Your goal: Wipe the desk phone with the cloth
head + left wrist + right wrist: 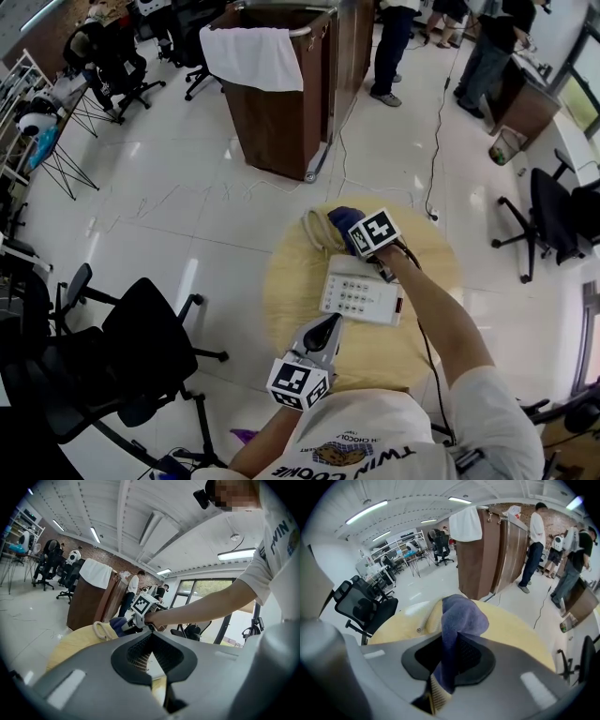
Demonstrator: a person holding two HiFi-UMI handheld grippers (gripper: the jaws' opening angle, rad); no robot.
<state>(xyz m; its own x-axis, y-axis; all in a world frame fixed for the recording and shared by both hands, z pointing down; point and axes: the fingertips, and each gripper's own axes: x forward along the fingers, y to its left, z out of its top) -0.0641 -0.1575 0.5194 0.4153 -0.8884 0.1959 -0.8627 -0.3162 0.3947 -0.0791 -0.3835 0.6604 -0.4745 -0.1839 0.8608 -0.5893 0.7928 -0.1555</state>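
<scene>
A white desk phone lies on the round yellow table, its coiled cord looping off the far end. My right gripper hovers at the phone's far end, shut on a blue cloth. In the right gripper view the cloth bunches up out of the right gripper and hides the phone. My left gripper rests at the phone's near left corner, jaws together, holding nothing. From the left gripper view I see the cloth and cord beyond.
A brown cabinet with a white towel draped on it stands beyond the table. Black office chairs crowd the left, another chair is at the right. People stand at the back. A cable trails across the floor.
</scene>
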